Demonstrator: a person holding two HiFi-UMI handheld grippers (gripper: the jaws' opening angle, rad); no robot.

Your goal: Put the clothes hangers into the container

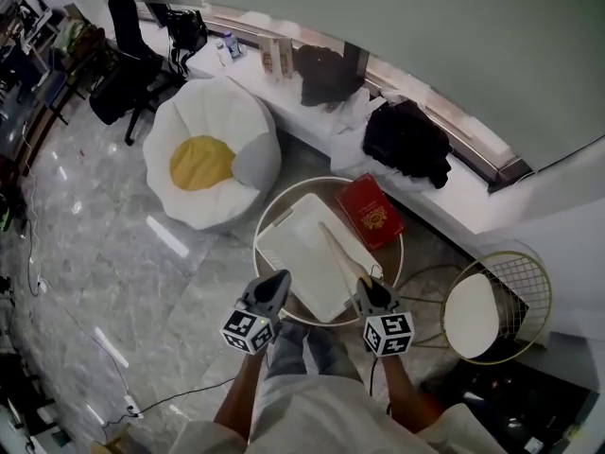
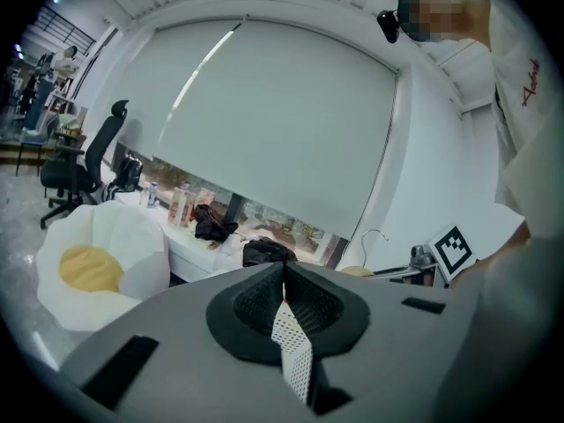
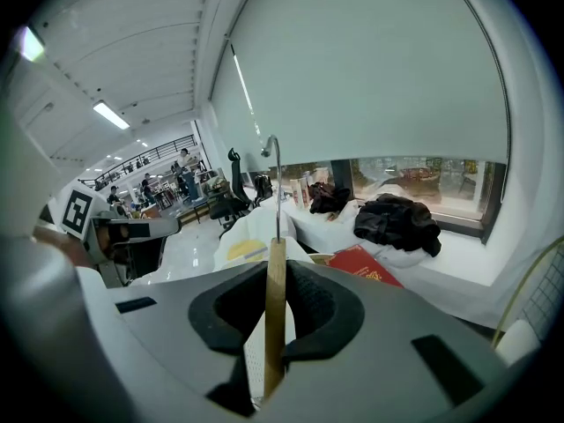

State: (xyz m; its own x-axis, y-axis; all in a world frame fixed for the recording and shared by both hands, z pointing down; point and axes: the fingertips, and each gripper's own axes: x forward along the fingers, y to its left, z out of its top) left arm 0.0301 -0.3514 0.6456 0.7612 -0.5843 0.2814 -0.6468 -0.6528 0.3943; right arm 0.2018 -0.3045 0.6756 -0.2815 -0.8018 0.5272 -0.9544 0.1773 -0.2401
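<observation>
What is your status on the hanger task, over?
Left gripper shut, empty. Right gripper shut on wooden clothes hanger, over white rectangular container. Red book beside it, not blocking.

In the head view the right claw [image 1: 371, 288] hides the lower end of the wooden hanger [image 1: 338, 252], whose hook is too small to see, and the white container [image 1: 298, 258] covers much of the round surface [image 1: 400, 253].

No word reads clearly. You see red script [image 2: 529, 85] on the white garment [image 2: 527, 139], too slanted to decipher, a gold emblem [image 1: 375, 220], illegible at this size, on the red book [image 1: 359, 201], and black-and-white square markers [image 1: 388, 333] on both tool cubes [image 1: 248, 330].
</observation>
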